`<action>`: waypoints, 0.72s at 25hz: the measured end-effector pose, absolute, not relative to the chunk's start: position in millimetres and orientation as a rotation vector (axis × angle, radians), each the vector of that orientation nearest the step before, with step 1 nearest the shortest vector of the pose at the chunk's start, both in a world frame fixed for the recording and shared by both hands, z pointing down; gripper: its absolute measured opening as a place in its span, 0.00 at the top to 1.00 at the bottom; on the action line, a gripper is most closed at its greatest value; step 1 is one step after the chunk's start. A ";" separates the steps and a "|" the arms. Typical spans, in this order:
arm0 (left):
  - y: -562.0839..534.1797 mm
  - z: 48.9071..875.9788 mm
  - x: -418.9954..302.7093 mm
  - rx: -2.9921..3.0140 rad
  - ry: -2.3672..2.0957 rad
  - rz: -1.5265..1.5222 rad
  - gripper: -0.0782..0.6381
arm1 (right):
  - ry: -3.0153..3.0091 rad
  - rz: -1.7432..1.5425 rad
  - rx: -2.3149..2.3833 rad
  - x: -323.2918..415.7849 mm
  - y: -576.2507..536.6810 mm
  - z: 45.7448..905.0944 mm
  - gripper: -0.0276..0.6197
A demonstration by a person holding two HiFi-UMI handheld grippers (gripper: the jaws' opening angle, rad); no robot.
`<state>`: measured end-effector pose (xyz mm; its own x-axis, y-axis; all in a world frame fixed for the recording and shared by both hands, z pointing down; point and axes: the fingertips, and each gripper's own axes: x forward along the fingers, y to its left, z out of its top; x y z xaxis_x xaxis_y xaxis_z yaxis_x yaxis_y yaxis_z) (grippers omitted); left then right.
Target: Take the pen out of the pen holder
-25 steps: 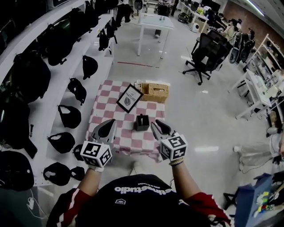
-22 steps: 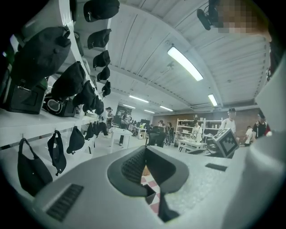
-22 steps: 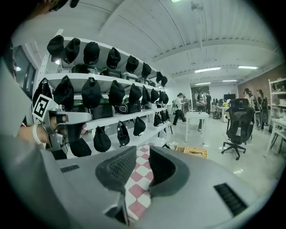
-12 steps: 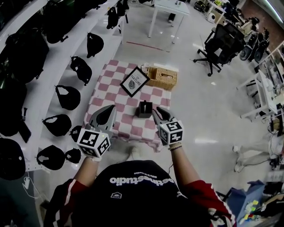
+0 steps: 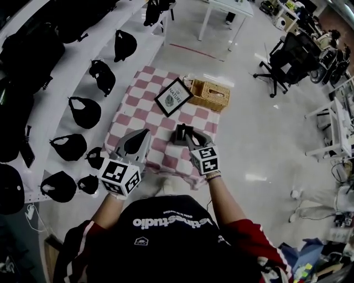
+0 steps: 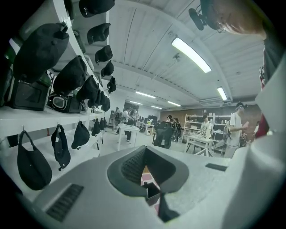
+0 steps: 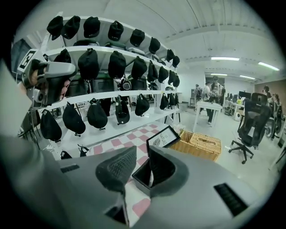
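A black square pen holder [image 5: 180, 134] stands near the front of the pink-checked table [image 5: 138, 105]. In the right gripper view the holder [image 7: 144, 175] lies just past the jaws, with a pale pen [image 7: 151, 176] leaning inside it. My right gripper [image 5: 188, 134] hovers at the holder's near right side, open by a narrow gap [image 7: 142, 150], with nothing between the pads. My left gripper [image 5: 145, 135] is held to the left of the holder, over the table's front edge, its tips together [image 6: 145, 150]. Through the slot under those tips the holder [image 6: 152, 189] shows.
A framed picture [image 5: 173, 97] leans behind the holder, and a wicker basket [image 5: 210, 95] sits at the table's back right. White shelves with several black caps [image 5: 86, 110] run along the left. An office chair [image 5: 290, 55] and a white table [image 5: 227, 8] stand farther off.
My right gripper has moved forward from short of the table up to the pen holder. The left gripper came forward a little. The head view has shifted, so the table sits higher and farther right.
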<state>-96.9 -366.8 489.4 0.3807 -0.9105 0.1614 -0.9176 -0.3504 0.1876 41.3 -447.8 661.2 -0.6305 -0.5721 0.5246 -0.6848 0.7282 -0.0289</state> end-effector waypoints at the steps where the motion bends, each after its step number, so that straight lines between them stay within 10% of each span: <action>1: -368.2 491.8 -95.4 2.388 -1.625 0.041 0.88 | -2.445 0.324 0.951 40.3 -450.1 666.2 0.82; 18: -386.5 524.1 -89.4 2.255 -1.647 0.101 0.88 | -2.422 0.388 0.852 32.2 -485.8 744.0 0.82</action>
<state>-89.4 -386.5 524.1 0.3234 -0.9107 0.2571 -0.9352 -0.2663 0.2333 32.2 -485.8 744.0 -0.6553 -0.4901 0.5748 -0.6452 0.7588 -0.0886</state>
